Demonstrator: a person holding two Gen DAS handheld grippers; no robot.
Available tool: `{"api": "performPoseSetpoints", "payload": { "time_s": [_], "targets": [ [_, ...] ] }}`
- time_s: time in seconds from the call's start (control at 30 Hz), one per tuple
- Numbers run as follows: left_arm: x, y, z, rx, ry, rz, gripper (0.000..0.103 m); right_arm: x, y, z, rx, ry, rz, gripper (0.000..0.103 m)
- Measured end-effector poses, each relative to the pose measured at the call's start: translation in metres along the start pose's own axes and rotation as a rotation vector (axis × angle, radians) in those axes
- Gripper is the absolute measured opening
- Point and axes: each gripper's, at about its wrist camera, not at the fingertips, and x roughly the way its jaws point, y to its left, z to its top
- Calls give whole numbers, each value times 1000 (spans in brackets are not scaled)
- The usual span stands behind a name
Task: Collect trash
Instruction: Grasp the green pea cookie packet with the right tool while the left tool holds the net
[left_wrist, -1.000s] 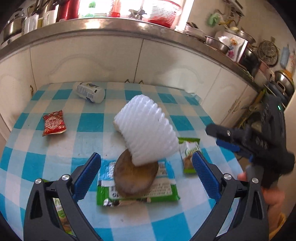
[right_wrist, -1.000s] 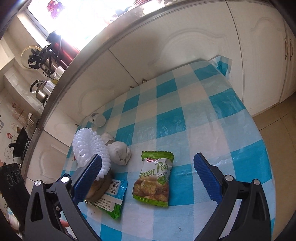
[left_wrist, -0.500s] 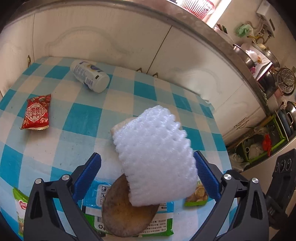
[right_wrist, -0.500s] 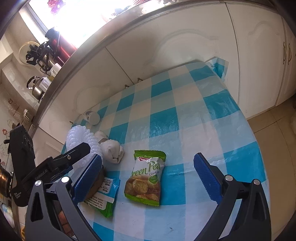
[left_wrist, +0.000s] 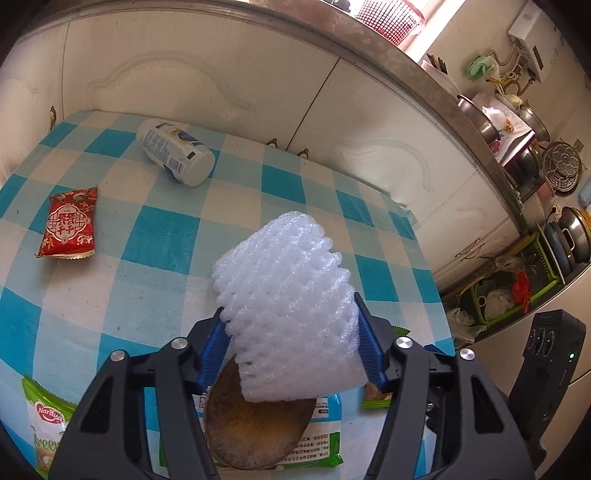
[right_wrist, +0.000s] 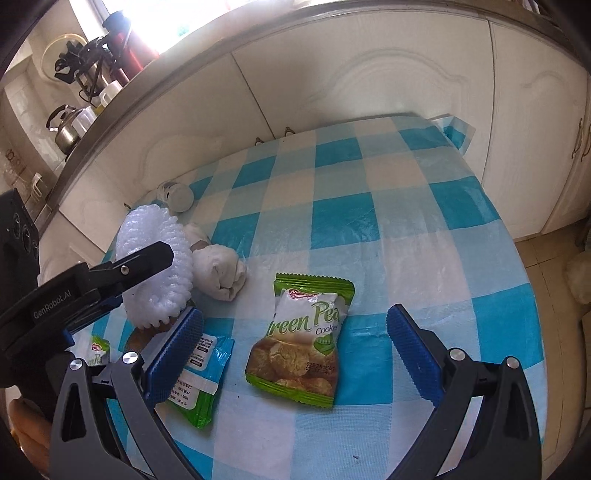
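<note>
checked tablecloth (right_wrist: 369, 221), bare toward far edge

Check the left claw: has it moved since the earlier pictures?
Yes. The left claw has advanced over the table toward the white foam fruit net, past the brown disc near the frame's bottom, and its jaws have just been closing onto the net.

Setting: home kitchen.
Cabinets: cream panelled cabinet doors (left_wrist: 207, 85) beyond the jaws, under a long steel-edged countertop (left_wrist: 373, 40).
Cookware: steel pots and lids (left_wrist: 569, 229) to the right of the left jaws; metal kettle (right_wrist: 66, 129) far left of the right jaws.
Surface: blue-and-white checked tablecloth (right_wrist: 369, 221) beneath both jaws.
</note>
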Motion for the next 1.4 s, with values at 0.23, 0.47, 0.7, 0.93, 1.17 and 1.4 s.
{"api": "performPoseSetpoints", "payload": {
  "time_s": [0.23, 0.47, 0.7, 0.93, 1.17, 1.4],
  "targets": [
    [-21, 14, -2, -23, -30, -5, 58, 11, 12, -4, -54, 12, -50, 97],
    [-49, 29, -9, -22, -62, 3, 58, 20, 16, -6, -74, 30, -93, 94],
    [-74, 41, -23, -5, -82, 13, 58, 22, 23, -7, -112, 19, -146, 75],
    [-94, 48, -36, 23, -90, 27, 58, 23, 24, -8, -143, 2, -209, 49],
    [-105, 64, -46, 10, -91, 41, 58, 21, 21, -8, -137, -13, -209, 42],
    [-118, 84, -54, -9, -94, 54, 58, 11, 15, -7, -108, -57, -211, 38]
  ]
}}
